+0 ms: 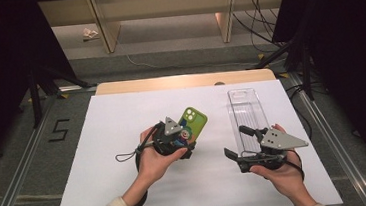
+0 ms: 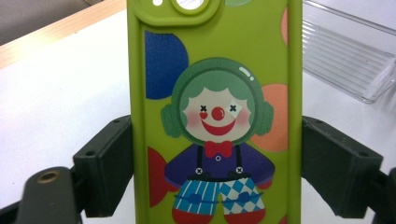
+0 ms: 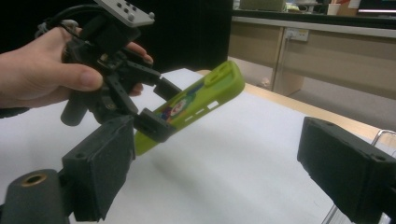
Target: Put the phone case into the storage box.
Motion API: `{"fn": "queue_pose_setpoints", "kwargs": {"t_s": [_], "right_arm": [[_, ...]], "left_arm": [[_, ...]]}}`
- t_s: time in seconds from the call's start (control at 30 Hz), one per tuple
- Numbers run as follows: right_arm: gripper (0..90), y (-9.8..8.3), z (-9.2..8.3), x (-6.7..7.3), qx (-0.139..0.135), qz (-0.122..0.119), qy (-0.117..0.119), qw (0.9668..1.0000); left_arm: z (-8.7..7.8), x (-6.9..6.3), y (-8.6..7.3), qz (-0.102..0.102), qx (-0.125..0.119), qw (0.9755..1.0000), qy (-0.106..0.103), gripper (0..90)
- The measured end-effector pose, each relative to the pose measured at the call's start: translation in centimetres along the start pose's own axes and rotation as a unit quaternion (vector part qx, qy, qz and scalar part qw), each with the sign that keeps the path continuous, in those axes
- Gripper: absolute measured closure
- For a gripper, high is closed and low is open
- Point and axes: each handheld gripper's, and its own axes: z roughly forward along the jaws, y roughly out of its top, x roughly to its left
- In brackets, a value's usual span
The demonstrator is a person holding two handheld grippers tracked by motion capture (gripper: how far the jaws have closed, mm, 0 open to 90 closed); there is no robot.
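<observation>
A lime-green phone case [image 1: 193, 121] with a cartoon clown printed on it is held tilted above the white board [image 1: 114, 139]. My left gripper [image 1: 181, 141] is shut on its lower part, and the camera-cutout end points away and up. In the left gripper view the case [image 2: 215, 93] stands upright with both pads [image 2: 108, 163] pressing its long edges. The right gripper view shows the case [image 3: 205, 100] lifted off the board in the left gripper [image 3: 159, 108]. My right gripper [image 1: 237, 142] hangs open at the near end of a clear plastic tray [image 1: 245, 108], with nothing between its fingers [image 3: 100, 168].
The clear tray [image 2: 348, 58] lies lengthwise on the right half of the white board. A wooden table edge [image 1: 184, 81] runs behind the board. Dark stands and cables flank the table, and pale cabinets [image 3: 327, 51] stand beyond it.
</observation>
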Motion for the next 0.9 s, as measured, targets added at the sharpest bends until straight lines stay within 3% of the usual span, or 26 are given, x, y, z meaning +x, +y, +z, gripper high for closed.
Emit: {"fn": "queue_pose_setpoints", "kwargs": {"t_s": [0.9], "right_arm": [[11.8,1.8,2.3,0.3,0.001,0.005,-0.007,1.0000]], "left_arm": [[-1.1,-2.0,-1.2,0.018,-0.032,0.9993,-0.006,16.3]]}}
